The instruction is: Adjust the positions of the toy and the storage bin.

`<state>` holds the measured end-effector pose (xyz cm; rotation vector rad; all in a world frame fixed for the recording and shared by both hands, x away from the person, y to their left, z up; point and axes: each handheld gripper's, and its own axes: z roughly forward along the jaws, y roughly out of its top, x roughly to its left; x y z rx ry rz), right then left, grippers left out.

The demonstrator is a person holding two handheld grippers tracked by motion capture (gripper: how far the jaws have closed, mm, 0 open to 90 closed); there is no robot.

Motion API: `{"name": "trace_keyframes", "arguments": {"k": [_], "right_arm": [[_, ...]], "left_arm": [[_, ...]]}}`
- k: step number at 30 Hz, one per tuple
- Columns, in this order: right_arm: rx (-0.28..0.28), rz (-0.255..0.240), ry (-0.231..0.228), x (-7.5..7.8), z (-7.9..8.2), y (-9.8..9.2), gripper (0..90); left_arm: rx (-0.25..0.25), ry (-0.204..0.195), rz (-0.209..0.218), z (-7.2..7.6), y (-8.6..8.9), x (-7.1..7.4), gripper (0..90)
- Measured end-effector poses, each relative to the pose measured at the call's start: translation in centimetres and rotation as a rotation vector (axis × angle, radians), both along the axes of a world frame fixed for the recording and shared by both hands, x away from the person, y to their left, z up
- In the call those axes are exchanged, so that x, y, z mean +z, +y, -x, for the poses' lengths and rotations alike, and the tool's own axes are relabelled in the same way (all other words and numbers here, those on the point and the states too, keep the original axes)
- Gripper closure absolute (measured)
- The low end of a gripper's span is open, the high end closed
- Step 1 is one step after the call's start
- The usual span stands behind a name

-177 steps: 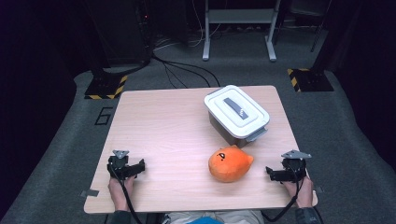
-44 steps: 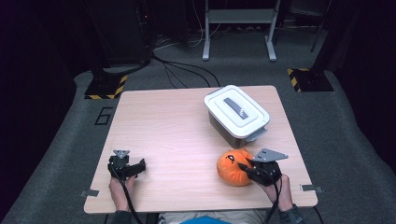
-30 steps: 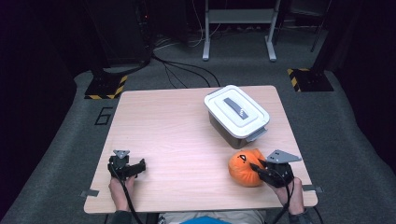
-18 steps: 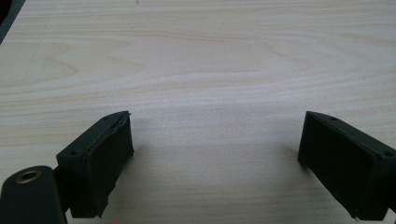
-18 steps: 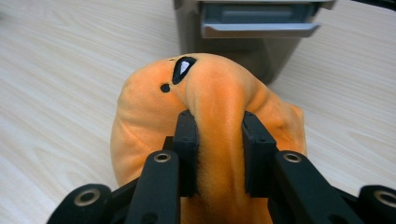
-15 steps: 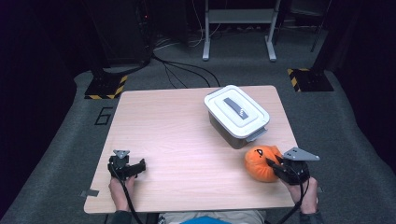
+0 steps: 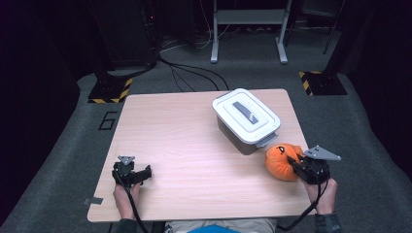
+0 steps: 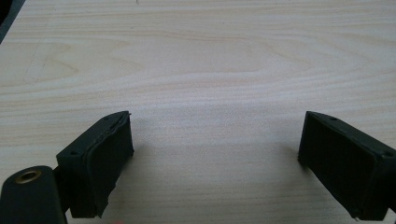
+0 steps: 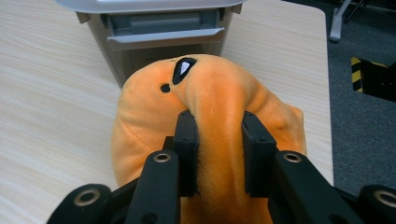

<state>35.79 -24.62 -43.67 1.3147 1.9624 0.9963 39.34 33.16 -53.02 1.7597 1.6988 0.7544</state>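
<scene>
High view: fixed above the person's side, looking forward and down on the whole wooden table [image 7: 194,145] and the dark floor beyond.
Left gripper view: very close and low, looking along the left gripper [image 8: 215,154] at bare tabletop.
Right gripper view: close, looking along the right gripper [image 9: 219,140] at the orange plush toy [image 9: 215,107] and grey lidded box [image 9: 159,32] behind.
Shared: toy [image 7: 282,160], box [image 7: 245,119] and tabletop.

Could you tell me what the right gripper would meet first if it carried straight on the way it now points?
Probably the grey lidded box: the right gripper, shut on the orange plush toy, points at its near latch; the gap is hard to judge.
</scene>
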Motion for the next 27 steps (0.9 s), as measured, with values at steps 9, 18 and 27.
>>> {"name": "trace_keyframes", "arguments": {"k": [9,18,27], "right_arm": [[-0.047,0.002,-0.013,0.3,-1.1,-0.5,71.0],[-0.087,0.002,-0.019,0.4,-2.2,-1.4,70.6],[-0.116,-0.005,0.01,-0.4,-3.3,-1.9,68.7]], "left_arm": [[0.0,-0.001,-0.001,0.0,0.0,0.0,9.9],[0.0,0.0,0.0,0.0,0.0,0.0,9.9],[0.001,-0.001,0.0,0.0,0.0,0.0,9.9]]}}
